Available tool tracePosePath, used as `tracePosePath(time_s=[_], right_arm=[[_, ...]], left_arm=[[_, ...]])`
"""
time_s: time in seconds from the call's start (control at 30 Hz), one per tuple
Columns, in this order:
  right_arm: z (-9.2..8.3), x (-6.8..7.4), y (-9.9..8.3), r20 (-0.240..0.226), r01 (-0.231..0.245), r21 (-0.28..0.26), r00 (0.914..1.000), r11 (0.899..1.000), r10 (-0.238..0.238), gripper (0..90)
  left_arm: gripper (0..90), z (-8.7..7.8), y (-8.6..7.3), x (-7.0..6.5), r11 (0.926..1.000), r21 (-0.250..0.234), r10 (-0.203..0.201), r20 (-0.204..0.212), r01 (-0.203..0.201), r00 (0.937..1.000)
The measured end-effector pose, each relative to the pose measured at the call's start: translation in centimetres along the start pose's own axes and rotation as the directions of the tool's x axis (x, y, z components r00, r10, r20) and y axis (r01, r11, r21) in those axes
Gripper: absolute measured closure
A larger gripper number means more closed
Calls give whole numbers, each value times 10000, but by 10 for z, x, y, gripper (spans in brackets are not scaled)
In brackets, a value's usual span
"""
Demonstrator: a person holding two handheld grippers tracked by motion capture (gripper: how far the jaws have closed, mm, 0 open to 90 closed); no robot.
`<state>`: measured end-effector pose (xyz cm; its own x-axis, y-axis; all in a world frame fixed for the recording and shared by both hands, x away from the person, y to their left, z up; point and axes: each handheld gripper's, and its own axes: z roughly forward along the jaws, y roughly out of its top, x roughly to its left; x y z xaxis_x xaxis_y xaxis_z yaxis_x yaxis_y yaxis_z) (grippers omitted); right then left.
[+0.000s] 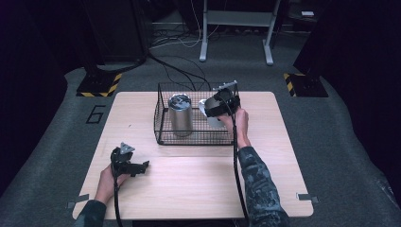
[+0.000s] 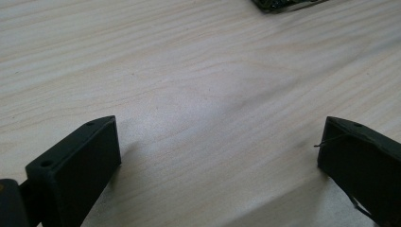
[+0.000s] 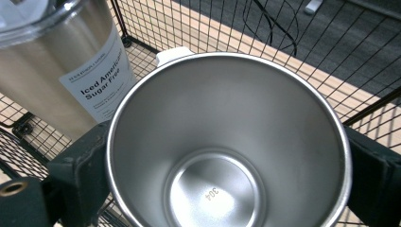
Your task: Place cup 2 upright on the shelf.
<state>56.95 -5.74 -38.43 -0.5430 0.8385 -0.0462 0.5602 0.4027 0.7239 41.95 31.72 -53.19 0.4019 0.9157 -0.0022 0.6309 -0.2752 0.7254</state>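
Clamped between the two black jaws of the right gripper (image 3: 227,189), an open steel cup (image 3: 227,151) is seen from above in the right gripper view, its mouth turned toward the camera and the mark "304" legible on its inner base. Both jaws are pressed against the cup's outer wall, one on each side. Just beside the cup, a tall steel tumbler (image 3: 61,71) with a white label reading "Iced Americano Sugar Free" is stood upright on the mesh floor of the wire basket (image 3: 198,28).

From the high view, the wire basket (image 1: 163,137) is placed on the far middle part of the wooden table (image 1: 198,179). The tumbler (image 1: 180,115) is held in the basket's left half, and the cup (image 1: 208,111) is gripped by the right gripper (image 1: 222,101) over the basket's right half.

Well apart from the basket, toward the near left of the table, the left gripper (image 1: 130,165) is kept low over bare wood. Its jaws are spread wide with nothing between them.
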Motion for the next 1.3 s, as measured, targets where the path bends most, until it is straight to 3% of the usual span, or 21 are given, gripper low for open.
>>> tracePosePath(time_s=[0.53,1.3], right_arm=[[19,6,-6,113,-66,471,9999,9989,61,58],[39,13,-11,-127,-370,1020,9992,9941,385,57]], left_arm=[[0,0,0,0,10000,2,-8,-10,8,10000],[0,0,0,0,10000,11,12,-35,-12,10000]])
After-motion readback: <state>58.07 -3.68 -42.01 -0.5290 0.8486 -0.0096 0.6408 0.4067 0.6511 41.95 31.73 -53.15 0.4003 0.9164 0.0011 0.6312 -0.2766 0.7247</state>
